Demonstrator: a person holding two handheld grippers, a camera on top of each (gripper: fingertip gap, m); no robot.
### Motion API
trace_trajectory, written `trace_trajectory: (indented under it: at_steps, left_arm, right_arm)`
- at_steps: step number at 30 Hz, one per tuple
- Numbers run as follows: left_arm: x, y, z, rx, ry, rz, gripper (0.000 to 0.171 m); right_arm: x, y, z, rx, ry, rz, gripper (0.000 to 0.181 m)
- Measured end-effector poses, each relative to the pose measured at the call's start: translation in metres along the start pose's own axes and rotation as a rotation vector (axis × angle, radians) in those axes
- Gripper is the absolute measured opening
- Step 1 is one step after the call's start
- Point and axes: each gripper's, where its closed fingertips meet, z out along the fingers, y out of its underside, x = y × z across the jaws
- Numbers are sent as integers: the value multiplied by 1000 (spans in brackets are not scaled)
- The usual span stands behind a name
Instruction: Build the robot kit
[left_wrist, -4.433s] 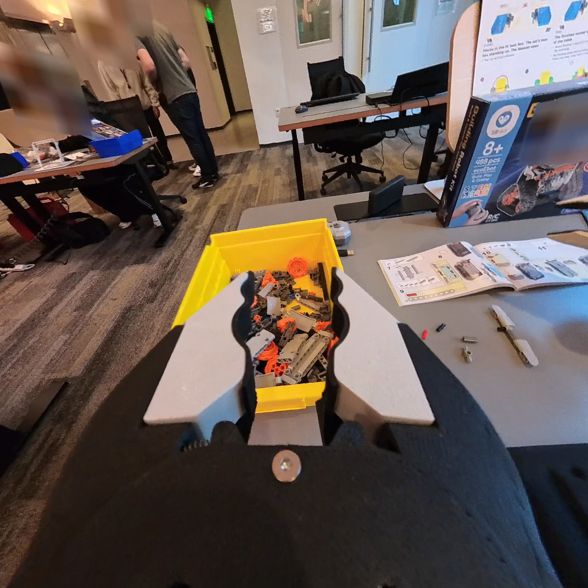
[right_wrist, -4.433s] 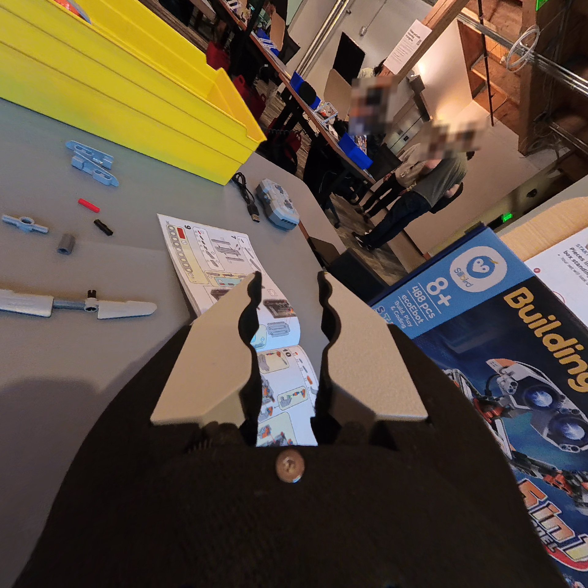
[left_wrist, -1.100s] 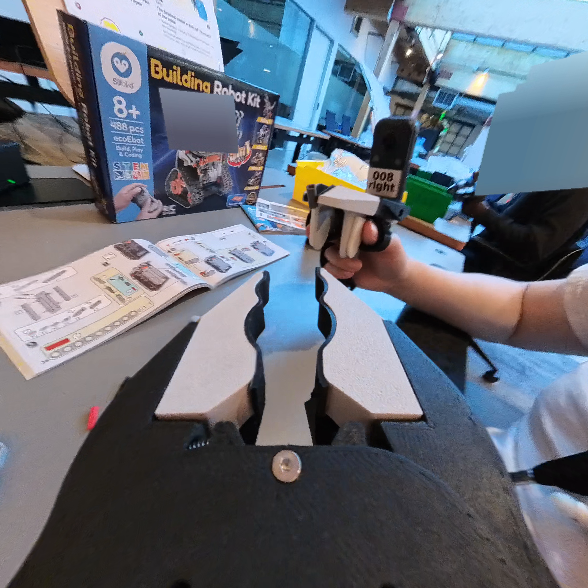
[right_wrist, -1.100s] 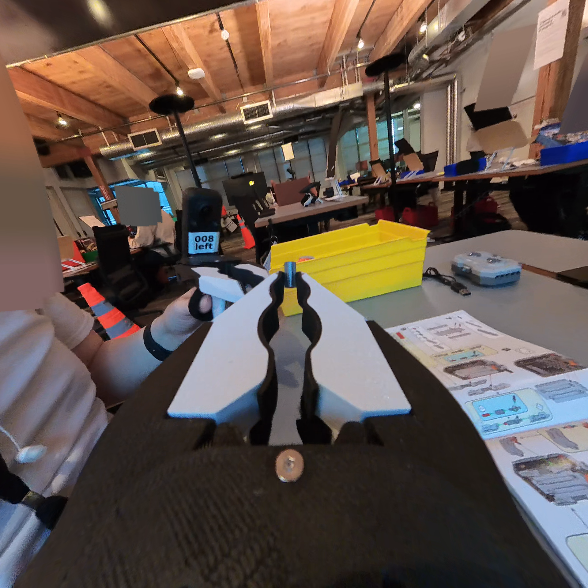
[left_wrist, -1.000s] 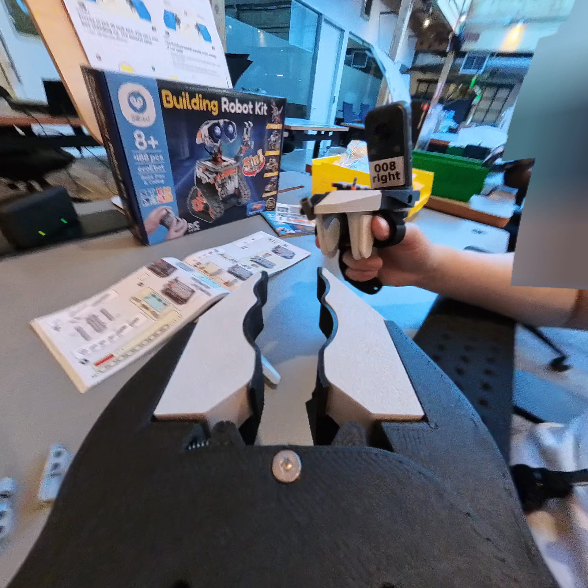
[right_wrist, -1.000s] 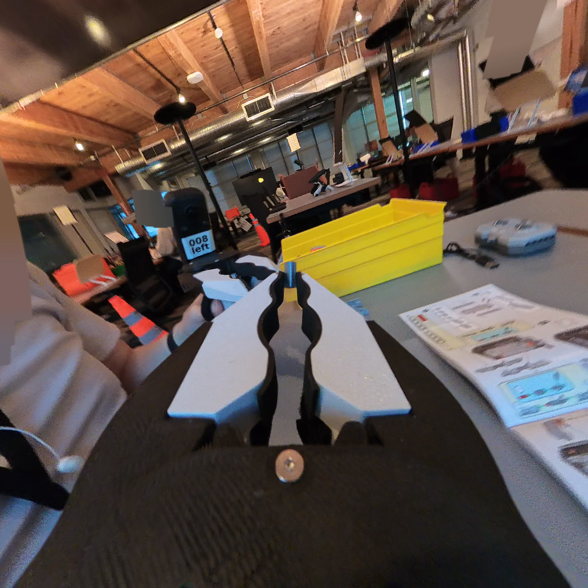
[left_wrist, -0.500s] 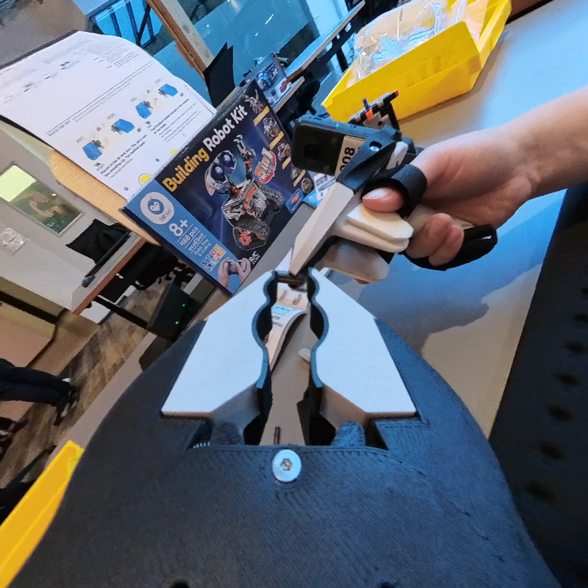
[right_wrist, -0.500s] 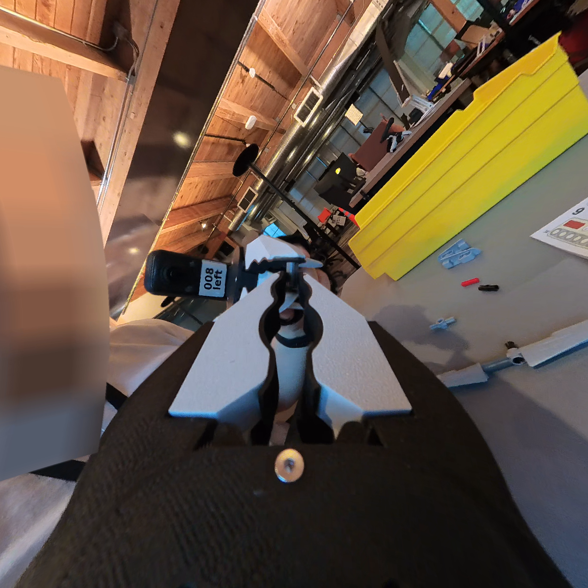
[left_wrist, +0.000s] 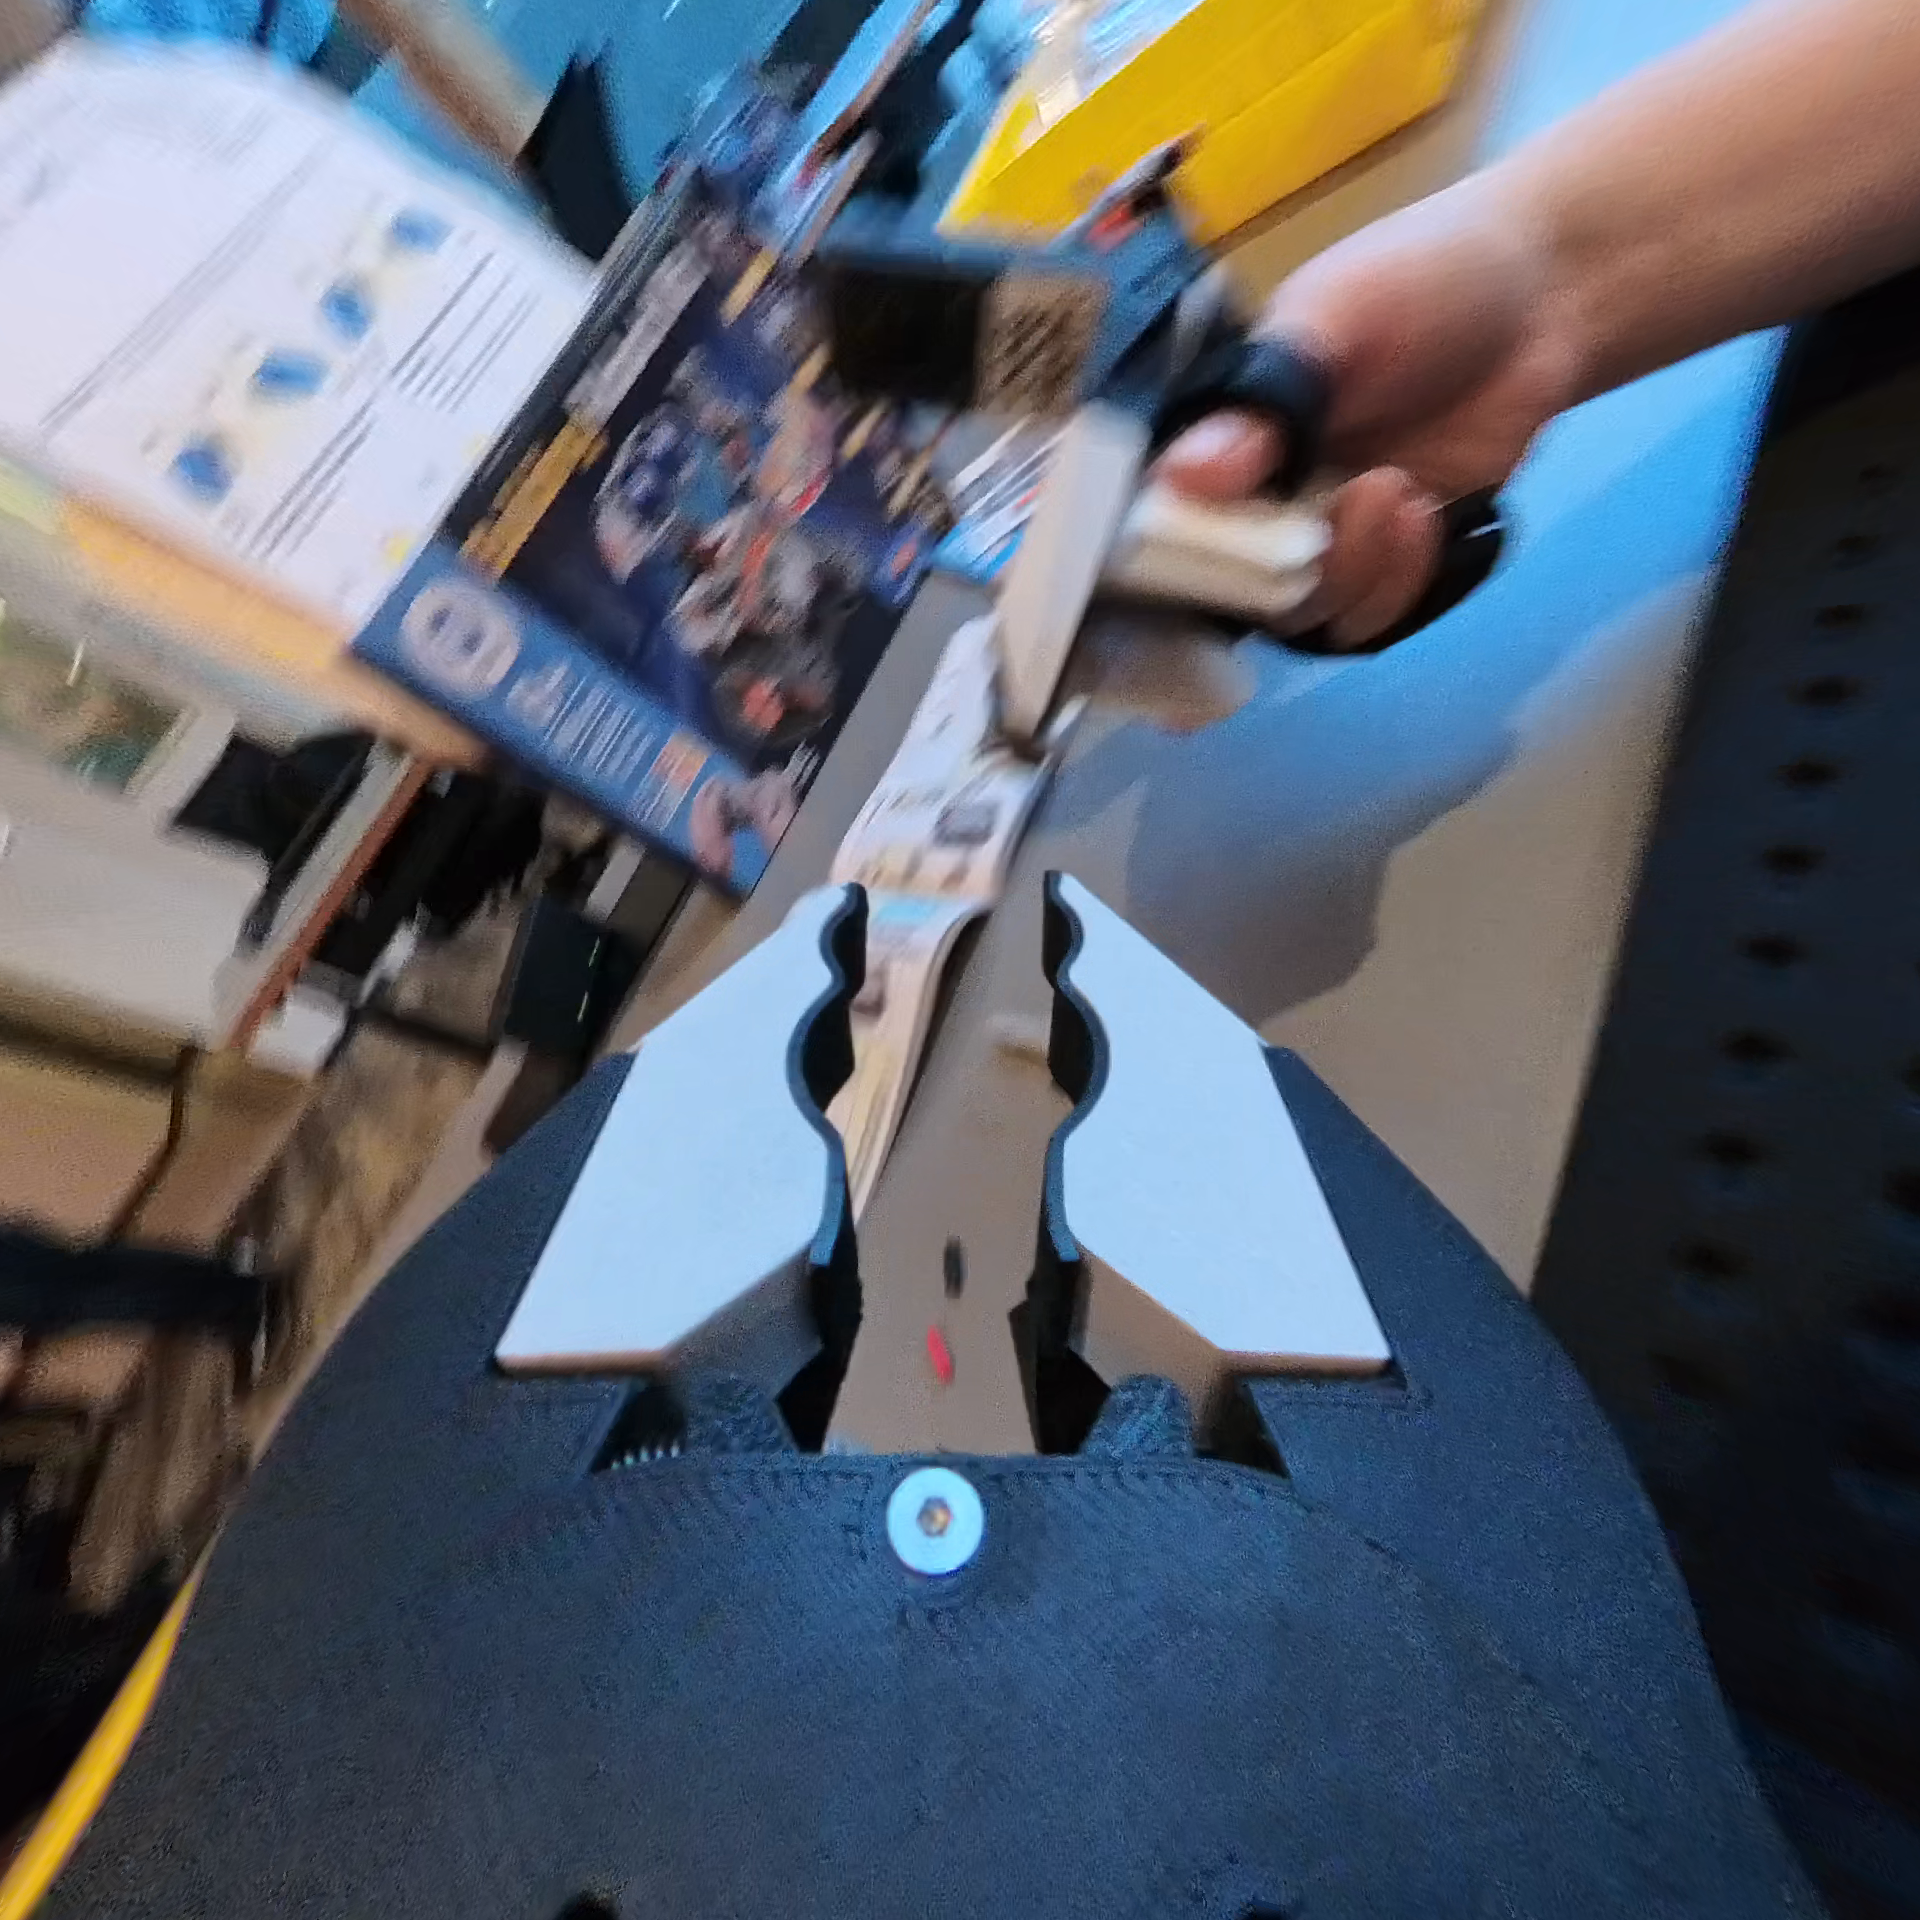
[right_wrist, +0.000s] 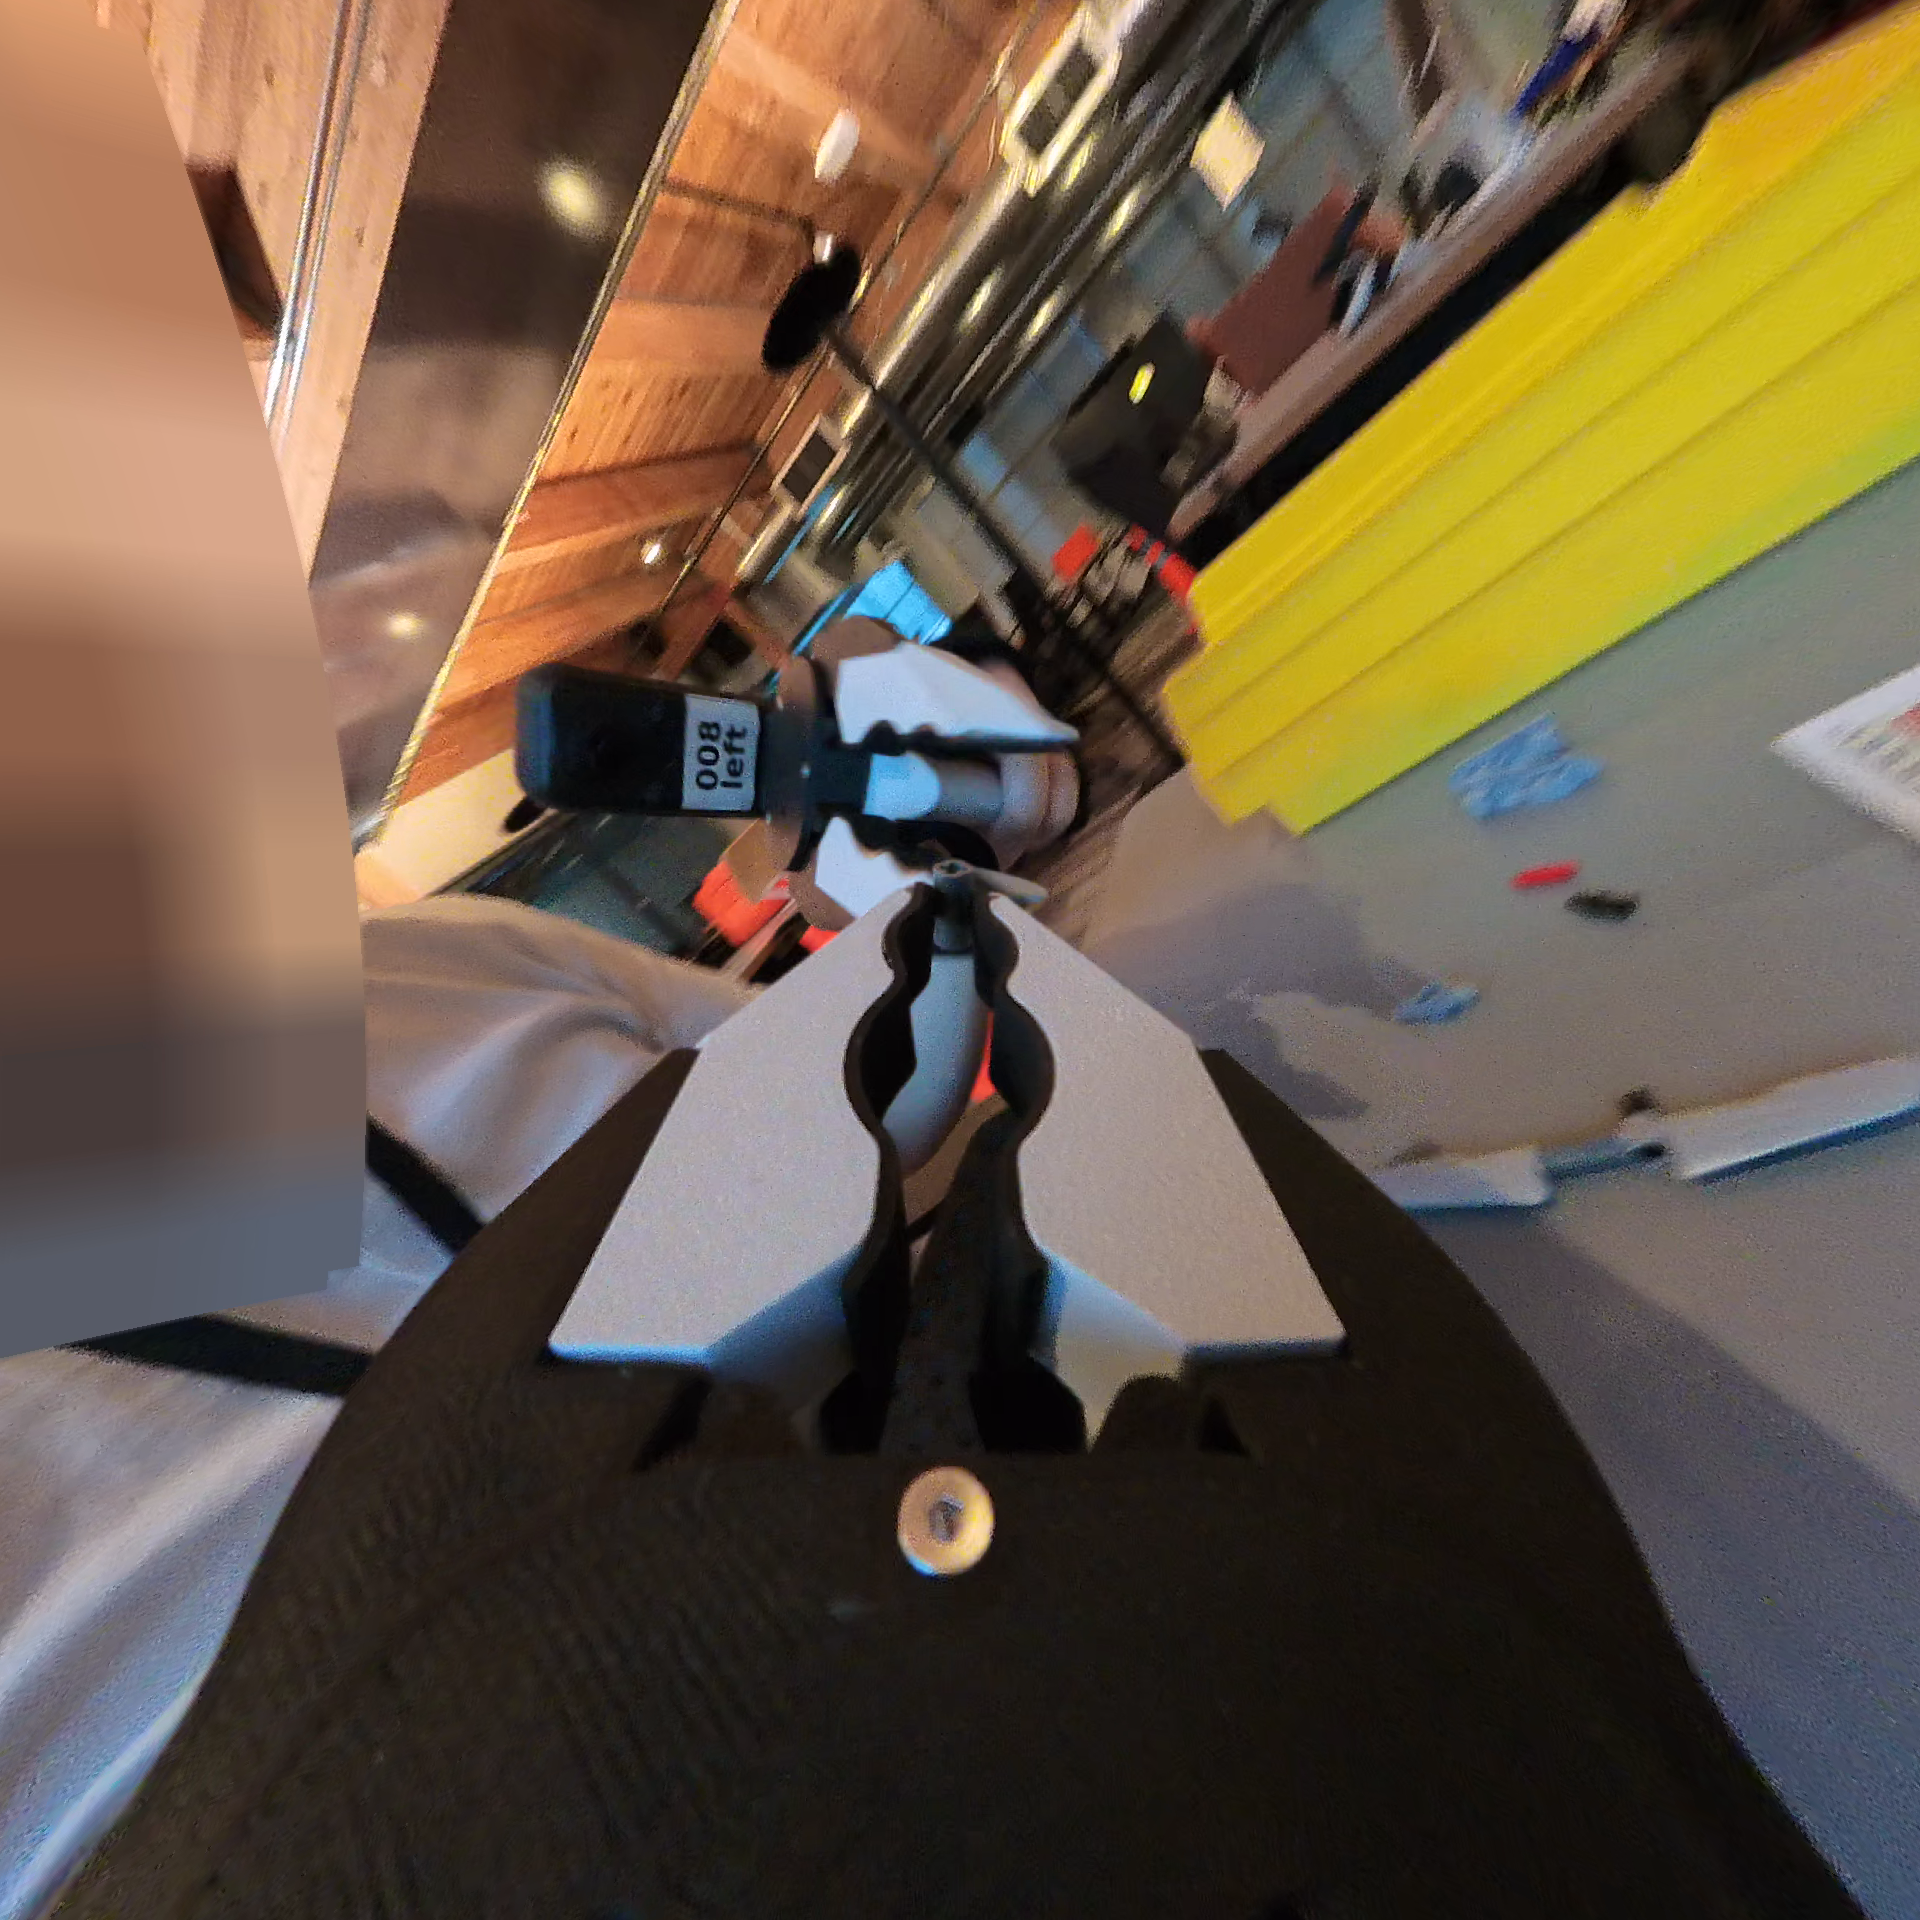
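Observation:
My right gripper (right_wrist: 951, 914) is shut on a small grey connector piece (right_wrist: 951, 883) that sticks out of its tips. My left gripper (left_wrist: 951, 894) is open and empty, low over the grey table (left_wrist: 1299, 1039). A red pin (left_wrist: 938, 1351) and a black pin (left_wrist: 951, 1262) lie on the table between its fingers. In the left wrist view the right gripper (left_wrist: 1029, 717), held by a hand, points down beyond my tips. In the right wrist view the left gripper (right_wrist: 1039, 810) hangs just past the held piece. Both views are blurred.
An open instruction booklet (left_wrist: 935, 831) and a blue kit box (left_wrist: 675, 499) lie ahead of the left gripper. A yellow bin (right_wrist: 1558, 468), blue pieces (right_wrist: 1517, 779), a red pin (right_wrist: 1543, 875), a black pin (right_wrist: 1600, 904) and a long grey assembly (right_wrist: 1766, 1132) are on the table. The grippers are tip to tip, or close to it.
The left gripper has opened wider and drawn away from the right gripper's tips, which it met half a second ago. The right gripper still grips the small grey piece.

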Motion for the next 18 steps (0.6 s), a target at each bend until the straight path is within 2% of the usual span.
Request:
trace_trajectory:
  at_steps: [2,4,6,8,12,16,18]
  left_arm:
    - [-28,33,-13,-114,-66,-240,31]
    - [-35,69,-19,-270,-48,-524,31]
    - [-34,106,-21,-466,-41,-696,25]
    - [-27,138,-19,-651,-30,-819,15]
    - [-11,156,-1,-809,115,-962,16]
    - [-12,173,3,-971,155,-926,22]
    - [-12,174,9,-989,186,-905,21]
  right_arm:
    - [4,-20,-12,84,90,-142,5]
    - [14,-29,-23,82,222,-308,5]
    - [22,-31,-29,56,313,-411,5]
    - [28,-30,-32,46,349,-424,6]
    - [33,-31,-37,48,366,-401,5]
    - [32,-33,-42,45,379,-420,5]
    - [30,-34,-44,47,379,-421,5]
